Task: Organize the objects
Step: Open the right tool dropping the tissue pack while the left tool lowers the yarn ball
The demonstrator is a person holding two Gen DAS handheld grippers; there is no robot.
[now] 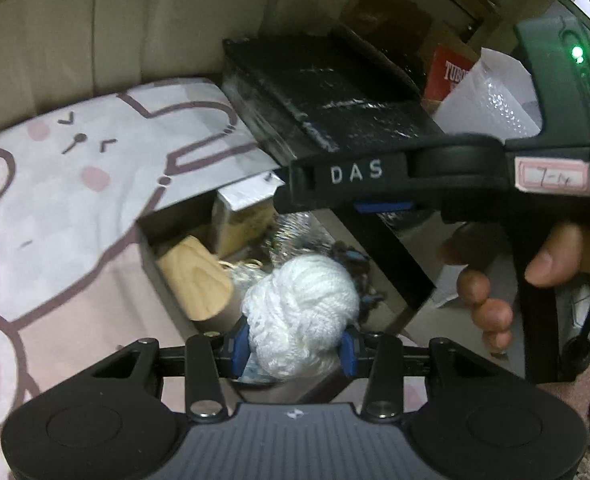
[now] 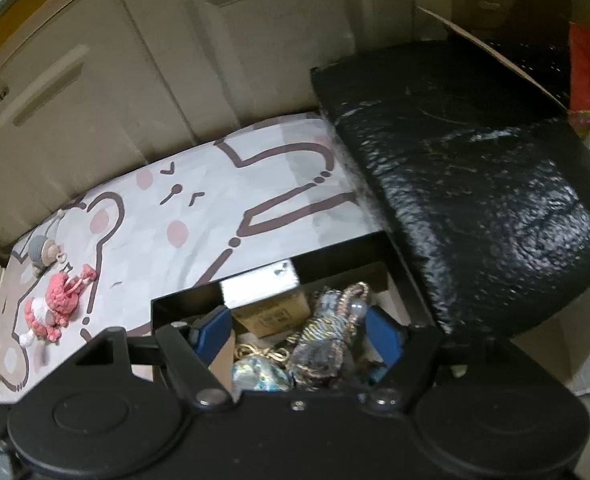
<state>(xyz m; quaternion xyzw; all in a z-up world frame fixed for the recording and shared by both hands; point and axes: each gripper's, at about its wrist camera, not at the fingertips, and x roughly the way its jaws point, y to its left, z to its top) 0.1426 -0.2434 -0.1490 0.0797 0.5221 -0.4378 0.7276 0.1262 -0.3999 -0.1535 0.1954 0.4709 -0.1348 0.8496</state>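
Observation:
My left gripper (image 1: 295, 350) is shut on a white yarn ball (image 1: 301, 312) and holds it over the open black box (image 1: 151, 256). The box holds a wooden block (image 1: 193, 276), a small cardboard carton (image 1: 239, 224) and tangled cords. My right gripper (image 2: 299, 330) is open, its blue pads either side of a grey-gold cord bundle (image 2: 327, 340) inside the same box (image 2: 183, 304); it also shows in the left wrist view (image 1: 383, 206). The box's black lid (image 2: 475, 184) stands open to the right. A pink crochet doll (image 2: 55, 308) and a grey one (image 2: 45, 252) lie on the bedsheet.
The box sits on a bed with a bunny-print sheet (image 1: 75, 152). Beige cabinet doors (image 2: 143, 64) stand behind. A red carton (image 1: 451, 74) and bubble wrap (image 1: 495, 104) are at the right.

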